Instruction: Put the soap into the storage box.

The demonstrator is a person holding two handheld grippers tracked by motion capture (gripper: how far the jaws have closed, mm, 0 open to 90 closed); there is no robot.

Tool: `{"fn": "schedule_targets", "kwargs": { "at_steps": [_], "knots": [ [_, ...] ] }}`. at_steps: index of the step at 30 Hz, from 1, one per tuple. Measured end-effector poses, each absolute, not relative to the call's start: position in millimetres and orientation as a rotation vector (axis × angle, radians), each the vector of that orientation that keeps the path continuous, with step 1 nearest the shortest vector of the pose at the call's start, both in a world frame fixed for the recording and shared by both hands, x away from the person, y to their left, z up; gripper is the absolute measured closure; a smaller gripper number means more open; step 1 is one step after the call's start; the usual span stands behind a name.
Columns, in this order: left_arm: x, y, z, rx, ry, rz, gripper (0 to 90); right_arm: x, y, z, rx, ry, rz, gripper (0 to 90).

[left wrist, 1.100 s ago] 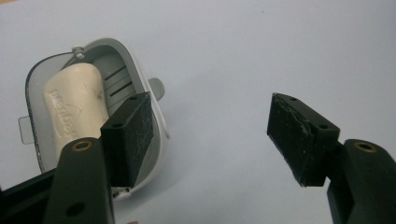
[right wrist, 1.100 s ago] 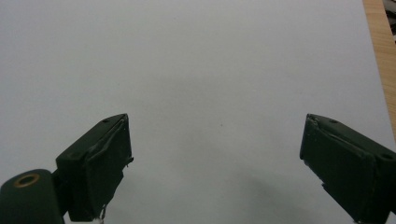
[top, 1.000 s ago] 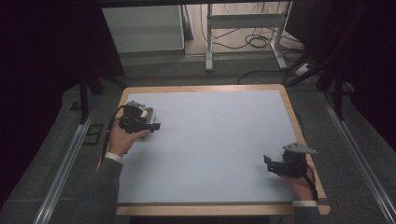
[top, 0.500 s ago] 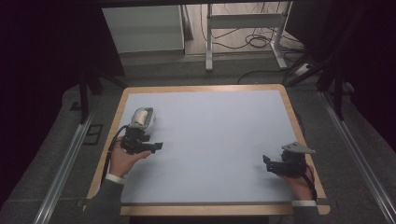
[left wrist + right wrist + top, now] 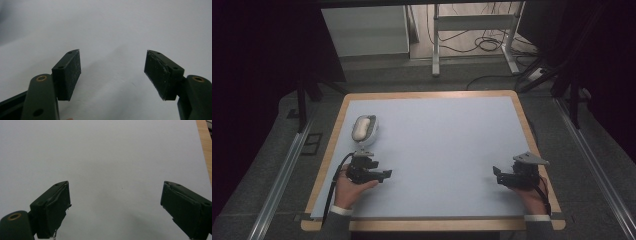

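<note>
Left black two-jaw gripper [image 5: 384, 174], held in the person's left hand [image 5: 349, 186] at the near left of the pale blue table mat [image 5: 437, 145]: its jaws stand wide apart with nothing between them, pointing toward the table's centre. The small white, oval, mouse-like object with a beige top [image 5: 363, 128] lies on the mat just beyond this gripper, free of it and near the wooden left edge. Right black two-jaw gripper [image 5: 496, 171], at the near right, rests low over bare mat, its jaws likewise spread and empty.
</note>
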State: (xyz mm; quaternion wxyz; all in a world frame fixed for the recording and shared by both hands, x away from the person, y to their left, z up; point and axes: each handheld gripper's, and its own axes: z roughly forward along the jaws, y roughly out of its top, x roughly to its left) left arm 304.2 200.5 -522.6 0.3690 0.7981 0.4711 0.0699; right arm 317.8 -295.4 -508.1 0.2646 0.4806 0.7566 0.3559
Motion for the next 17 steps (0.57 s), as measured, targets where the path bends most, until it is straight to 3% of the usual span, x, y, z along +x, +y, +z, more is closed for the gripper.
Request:
{"fn": "schedule_targets", "kwargs": {
  "at_steps": [17],
  "knots": [
    [299.7,198.1,-526.2,2.038,1.207,0.185,28.1,317.4,-293.2,-507.0,1.289,2.048,0.964,8.6]
  ]
}}
